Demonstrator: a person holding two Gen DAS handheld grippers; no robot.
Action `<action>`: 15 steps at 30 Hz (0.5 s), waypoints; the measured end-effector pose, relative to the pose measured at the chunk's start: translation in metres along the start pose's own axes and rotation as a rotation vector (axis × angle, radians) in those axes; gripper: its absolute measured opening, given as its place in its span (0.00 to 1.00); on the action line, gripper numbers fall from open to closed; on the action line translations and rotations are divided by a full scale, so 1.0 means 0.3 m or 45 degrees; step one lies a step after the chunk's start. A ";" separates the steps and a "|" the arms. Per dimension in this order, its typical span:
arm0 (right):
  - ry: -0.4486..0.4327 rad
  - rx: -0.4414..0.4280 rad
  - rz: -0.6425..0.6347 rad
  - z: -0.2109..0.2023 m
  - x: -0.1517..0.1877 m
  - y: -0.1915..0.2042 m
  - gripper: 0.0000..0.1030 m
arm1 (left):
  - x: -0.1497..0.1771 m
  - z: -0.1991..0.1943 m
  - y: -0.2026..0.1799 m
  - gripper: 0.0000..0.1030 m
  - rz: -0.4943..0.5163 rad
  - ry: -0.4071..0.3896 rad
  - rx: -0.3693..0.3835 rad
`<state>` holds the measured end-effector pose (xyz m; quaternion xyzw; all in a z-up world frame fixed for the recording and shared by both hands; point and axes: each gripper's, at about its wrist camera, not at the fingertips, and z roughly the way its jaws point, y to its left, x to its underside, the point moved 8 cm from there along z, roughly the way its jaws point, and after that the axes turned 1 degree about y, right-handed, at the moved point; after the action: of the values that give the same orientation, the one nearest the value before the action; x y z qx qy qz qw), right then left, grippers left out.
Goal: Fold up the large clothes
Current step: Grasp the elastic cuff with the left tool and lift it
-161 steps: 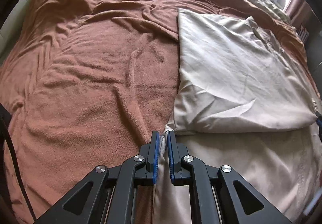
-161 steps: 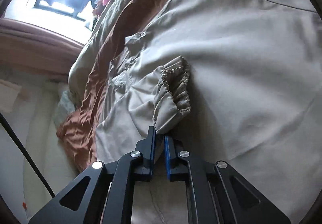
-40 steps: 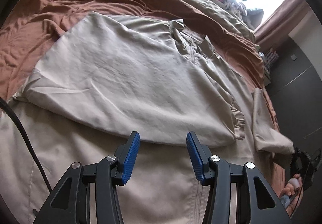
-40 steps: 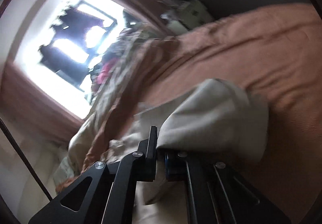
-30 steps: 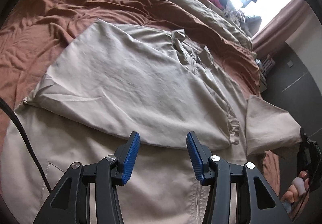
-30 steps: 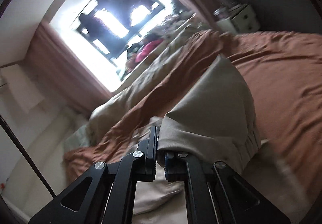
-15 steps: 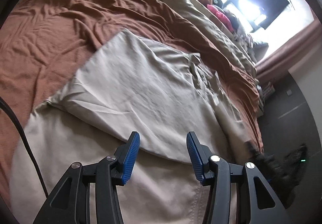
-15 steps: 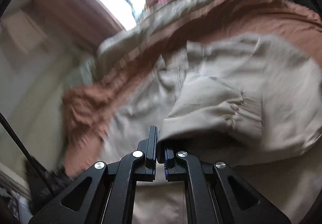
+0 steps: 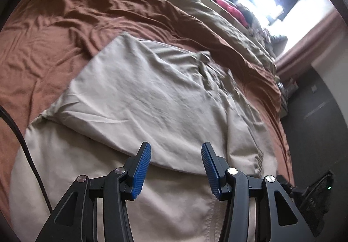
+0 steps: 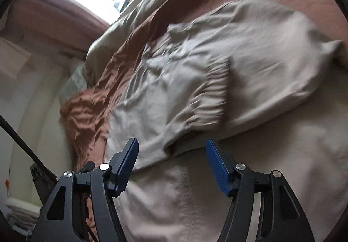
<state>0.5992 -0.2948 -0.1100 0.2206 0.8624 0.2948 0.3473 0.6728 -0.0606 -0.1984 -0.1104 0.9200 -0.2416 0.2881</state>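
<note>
Both your grippers are spread wide and hold nothing: the left gripper (image 9: pixel 176 168) and right gripper (image 10: pixel 171 166) hover over the beige jacket (image 9: pixel 152 100), which lies partly folded on the brown blanket (image 9: pixel 54 35), its elastic-cuffed sleeve (image 10: pixel 208 98) ahead of your right jaws.

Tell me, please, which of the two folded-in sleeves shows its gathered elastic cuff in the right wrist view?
The sleeve nearest the open right tool: its ruched cuff lies over the jacket's middle. The other sleeve reaches farther right, its cuff unseen.
</note>
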 end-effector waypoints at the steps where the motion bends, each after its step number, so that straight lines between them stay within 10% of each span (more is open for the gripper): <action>1: -0.036 0.038 0.024 -0.049 -0.006 -0.054 0.61 | 0.005 0.007 -0.020 0.49 0.018 0.007 0.005; 15: -0.086 -0.034 0.418 -0.187 -0.057 -0.425 0.61 | 0.111 0.125 -0.468 0.55 0.413 0.097 0.000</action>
<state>0.5472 -0.4177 -0.1534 0.3637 0.7986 0.3517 0.3261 0.6766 -0.2067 -0.1698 0.0486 0.9360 -0.1960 0.2883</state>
